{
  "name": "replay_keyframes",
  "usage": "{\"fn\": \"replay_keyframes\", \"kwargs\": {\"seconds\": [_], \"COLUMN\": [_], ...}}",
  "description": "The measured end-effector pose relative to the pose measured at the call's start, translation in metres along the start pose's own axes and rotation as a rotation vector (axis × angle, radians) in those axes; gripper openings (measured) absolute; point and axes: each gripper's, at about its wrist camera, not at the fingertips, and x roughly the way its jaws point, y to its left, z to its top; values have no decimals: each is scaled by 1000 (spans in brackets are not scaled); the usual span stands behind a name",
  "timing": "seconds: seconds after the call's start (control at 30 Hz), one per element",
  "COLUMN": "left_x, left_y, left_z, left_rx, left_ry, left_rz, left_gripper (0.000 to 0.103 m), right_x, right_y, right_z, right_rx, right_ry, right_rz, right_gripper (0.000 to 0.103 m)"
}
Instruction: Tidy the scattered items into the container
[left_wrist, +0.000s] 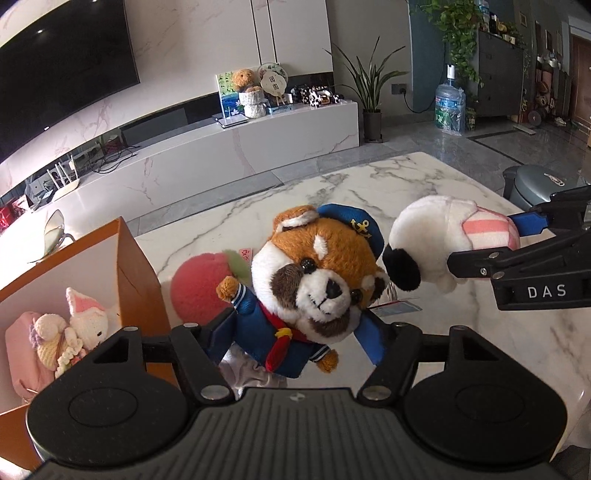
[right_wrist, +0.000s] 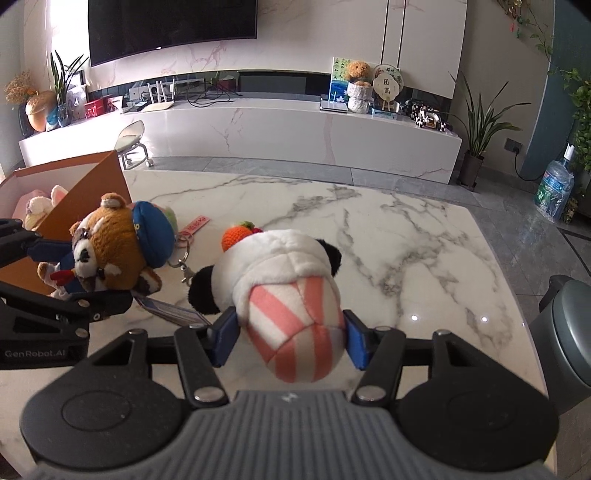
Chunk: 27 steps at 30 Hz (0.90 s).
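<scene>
the sailor-suited bear plush (left_wrist: 314, 280) hangs clear of the marble table (left_wrist: 424, 184), pinched at its body by the left gripper (left_wrist: 295, 341), whose blue pads press its blue jacket so the heavy head flops forward. just beside it the panda plush (right_wrist: 280, 295) is clamped by its pink striped end in the right gripper (right_wrist: 290, 341), head pointing away. both are lifted, probably to be carried over the wall of the orange box (left_wrist: 136, 266) at the table's left edge, where a white bunny plush (left_wrist: 92, 317) already lies. a pink peach plush (left_wrist: 199, 288) and a keychain (right_wrist: 192, 236) lie on the table beside the box, not yet tidied.
</scene>
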Motion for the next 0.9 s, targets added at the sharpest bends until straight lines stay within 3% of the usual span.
{"fn": "replay_keyframes", "kwargs": {"seconds": [0.5, 0.9], "left_x": [-75, -107], "left_y": [23, 70], "left_z": [-2, 8], "left_rx": [-72, -194], "left_ry": [-103, -102], "left_rz": [83, 196], "left_gripper": [80, 80], "right_x": [-68, -90], "right_y": [43, 102], "right_z": [8, 38], "right_rx": [-55, -160], "right_ry": [-111, -197], "right_rz": [58, 135], "right_gripper": [58, 58]}}
